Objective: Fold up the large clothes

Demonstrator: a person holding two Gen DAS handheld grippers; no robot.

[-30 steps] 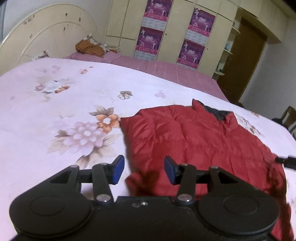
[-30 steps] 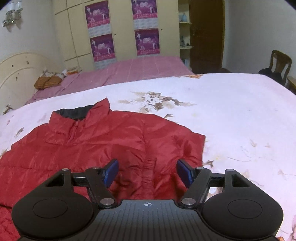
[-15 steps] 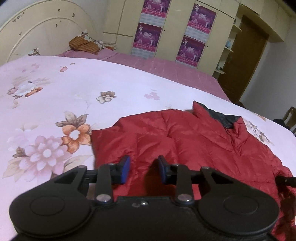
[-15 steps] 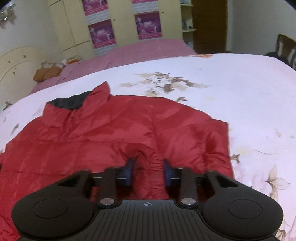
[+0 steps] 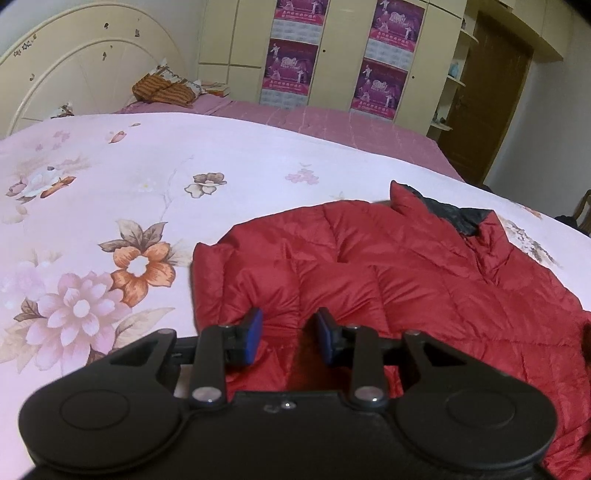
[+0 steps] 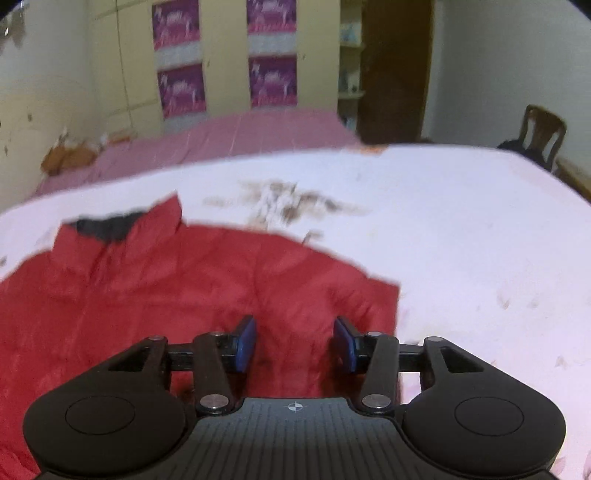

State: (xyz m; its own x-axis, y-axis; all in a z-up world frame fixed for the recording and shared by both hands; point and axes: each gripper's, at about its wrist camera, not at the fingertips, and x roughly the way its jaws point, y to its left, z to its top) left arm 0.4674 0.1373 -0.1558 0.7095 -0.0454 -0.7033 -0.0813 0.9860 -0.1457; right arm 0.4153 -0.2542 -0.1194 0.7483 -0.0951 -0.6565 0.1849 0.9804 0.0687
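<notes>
Right claw (image 6: 294,341) blurred, jacket (image 6: 192,295) hem hidden

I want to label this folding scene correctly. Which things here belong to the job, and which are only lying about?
Belonging to the job:
- red quilted puffer jacket
- left gripper
- right gripper

Lying about:
- brown striped pillow
- dark wooden chair
- purple wall posters

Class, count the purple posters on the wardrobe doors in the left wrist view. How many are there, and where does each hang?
4. Two stacked on the left: upper, lower. Two stacked on the right: upper, lower. The top pair is cut off by the frame edge, so more may hang above.
</notes>
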